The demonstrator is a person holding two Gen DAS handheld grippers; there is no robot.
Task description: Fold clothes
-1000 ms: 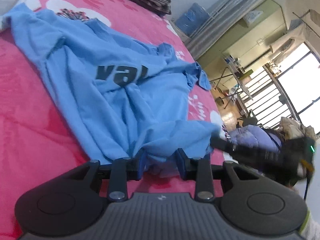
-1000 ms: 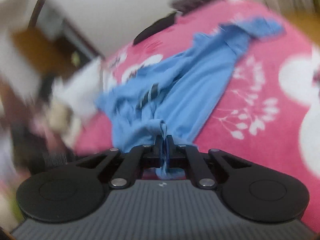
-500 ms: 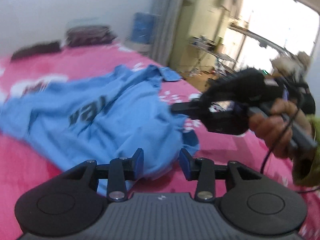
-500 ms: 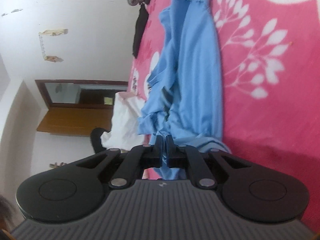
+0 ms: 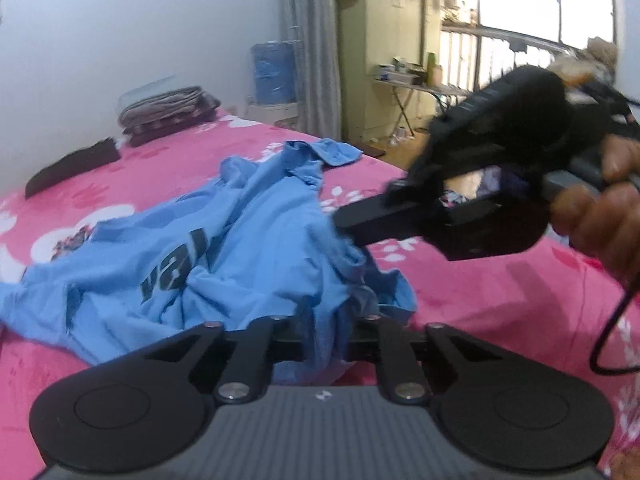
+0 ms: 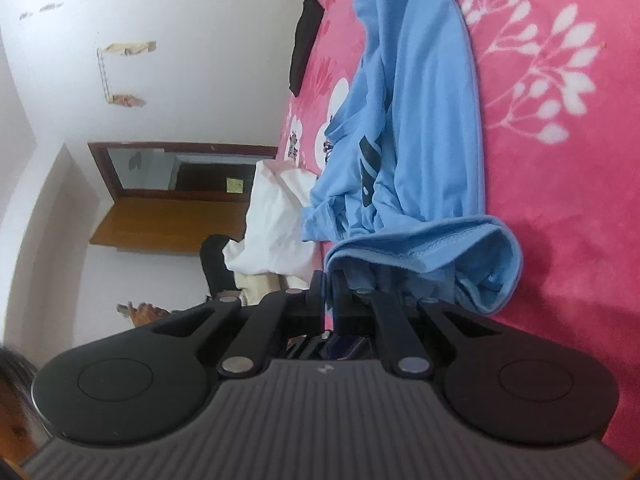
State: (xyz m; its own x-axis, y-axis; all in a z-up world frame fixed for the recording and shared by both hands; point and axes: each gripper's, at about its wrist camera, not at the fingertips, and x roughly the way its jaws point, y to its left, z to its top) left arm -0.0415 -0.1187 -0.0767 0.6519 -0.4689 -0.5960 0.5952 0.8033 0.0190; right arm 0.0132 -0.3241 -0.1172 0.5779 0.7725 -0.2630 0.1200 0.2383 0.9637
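A light blue T-shirt (image 5: pixel 260 248) with dark lettering lies crumpled on the pink floral bed cover (image 5: pixel 500 300). In the left wrist view, my left gripper (image 5: pixel 326 332) has its fingers drawn in on a bunched edge of the shirt, and the cloth hides the pads. My right gripper (image 5: pixel 340 222), held by a hand (image 5: pixel 600 208), pinches the shirt a little farther on and lifts it. In the right wrist view, the right gripper (image 6: pixel 329 288) is shut on the hem of the T-shirt (image 6: pixel 432 120), which trails away across the bed cover (image 6: pixel 560 200).
A folded stack of clothes (image 5: pixel 168 108) and a dark garment (image 5: pixel 72 164) lie at the far side of the bed. A blue container (image 5: pixel 274 72) stands by the curtain. A white cloth (image 6: pixel 276 216) lies at the bed's end, and a person (image 6: pixel 12 380) is beside it.
My left gripper went from open to closed on the shirt's edge. The right gripper, still shut on the hem, lifted and came closer to the left one, bunching the shirt.
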